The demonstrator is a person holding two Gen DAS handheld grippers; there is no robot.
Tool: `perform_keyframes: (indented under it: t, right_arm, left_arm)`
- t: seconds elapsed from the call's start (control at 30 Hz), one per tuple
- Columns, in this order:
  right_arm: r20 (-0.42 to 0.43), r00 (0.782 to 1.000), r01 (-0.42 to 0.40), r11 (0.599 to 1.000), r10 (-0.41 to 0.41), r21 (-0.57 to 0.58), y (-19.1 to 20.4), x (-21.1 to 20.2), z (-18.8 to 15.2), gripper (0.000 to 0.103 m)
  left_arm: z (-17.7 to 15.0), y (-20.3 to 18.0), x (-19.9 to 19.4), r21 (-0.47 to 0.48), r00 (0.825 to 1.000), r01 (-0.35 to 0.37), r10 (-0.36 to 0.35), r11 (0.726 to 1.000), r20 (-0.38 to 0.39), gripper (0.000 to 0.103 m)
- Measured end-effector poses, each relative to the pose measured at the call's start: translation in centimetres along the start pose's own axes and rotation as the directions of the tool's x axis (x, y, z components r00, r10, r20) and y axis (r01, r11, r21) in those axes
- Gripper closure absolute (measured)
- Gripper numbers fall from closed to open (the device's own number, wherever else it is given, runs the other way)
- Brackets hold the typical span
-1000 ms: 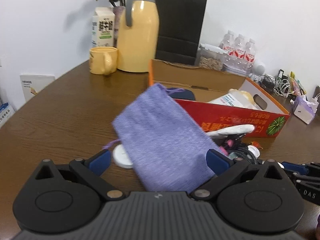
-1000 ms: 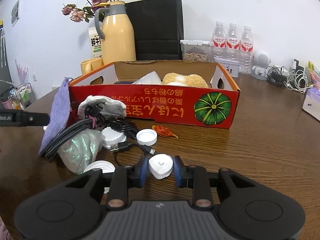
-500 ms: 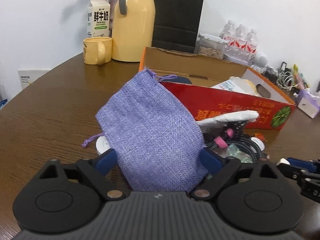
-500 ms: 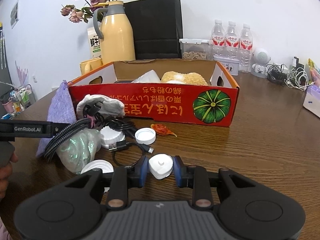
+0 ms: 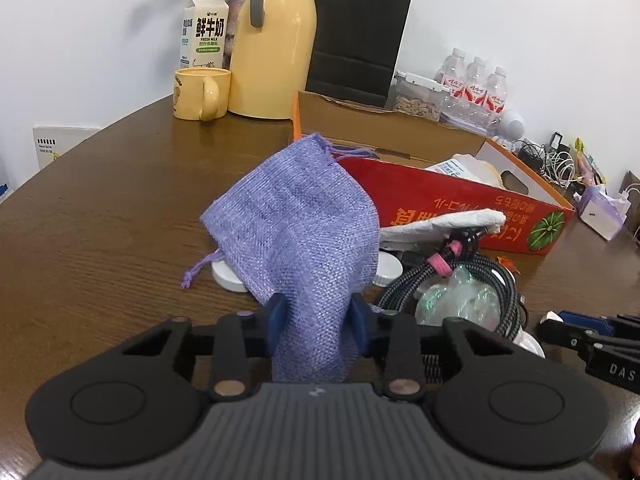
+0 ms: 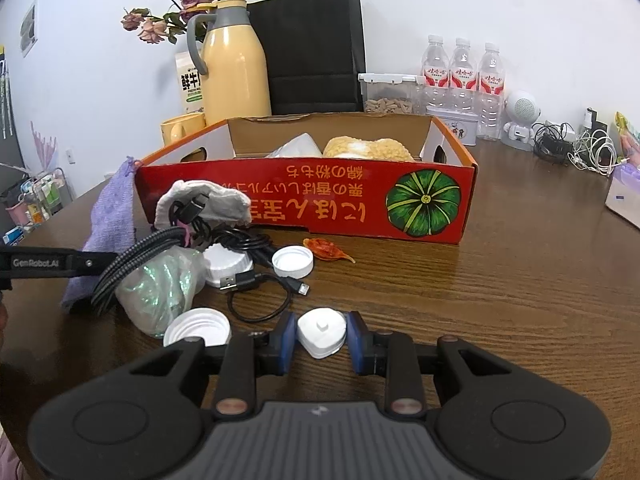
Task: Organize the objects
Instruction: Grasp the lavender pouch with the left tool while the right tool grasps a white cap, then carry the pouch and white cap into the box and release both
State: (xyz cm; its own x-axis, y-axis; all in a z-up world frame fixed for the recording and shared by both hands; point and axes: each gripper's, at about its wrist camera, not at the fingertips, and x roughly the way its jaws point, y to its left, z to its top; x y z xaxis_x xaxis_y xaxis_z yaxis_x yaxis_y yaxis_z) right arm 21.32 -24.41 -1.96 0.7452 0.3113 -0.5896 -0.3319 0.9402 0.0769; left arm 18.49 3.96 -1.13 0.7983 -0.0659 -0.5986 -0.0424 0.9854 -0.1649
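Note:
My left gripper (image 5: 316, 316) is shut on the bottom end of a purple drawstring pouch (image 5: 296, 220), whose mouth leans toward the red cardboard box (image 5: 460, 208). The pouch also shows at the left of the right wrist view (image 6: 112, 216). My right gripper (image 6: 321, 338) is shut on a small white triangular cap (image 6: 321, 332) just above the table. The box (image 6: 320, 204) holds a yellow fluffy item (image 6: 368, 148) and a white packet (image 6: 298, 146).
Before the box lie a braided cable bundle (image 6: 132, 260), a crumpled plastic bag (image 6: 160, 288), a black USB cable (image 6: 260, 292), white lids (image 6: 292, 262), a white cloth (image 6: 204, 204) and an orange scrap (image 6: 328, 248). A yellow jug (image 5: 272, 40), mug (image 5: 200, 94), milk carton and black bag stand behind.
My left gripper's jaws have closed from wide open onto the pouch's bottom end. The right gripper has stayed still, holding the white cap.

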Motion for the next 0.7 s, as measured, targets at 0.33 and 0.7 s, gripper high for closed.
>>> perform_keyframes:
  t: [0.33,0.7]
  right_arm:
    - [0.016,1.0,-0.009,1.0,0.01,-0.01,0.3,-0.7,-0.1,0.076]
    - [0.044,0.999,-0.019,0.999,0.021,-0.035,0.7,-0.9,1.1,0.076]
  left_arm:
    - [0.5,0.1,-2.7,0.077,0.998,-0.037,0.033,0.996,0.053,0.09]
    - [3.5,-1.3,-4.8,0.191,0.988,-0.039,0.009,0.981,0.153,0.095]
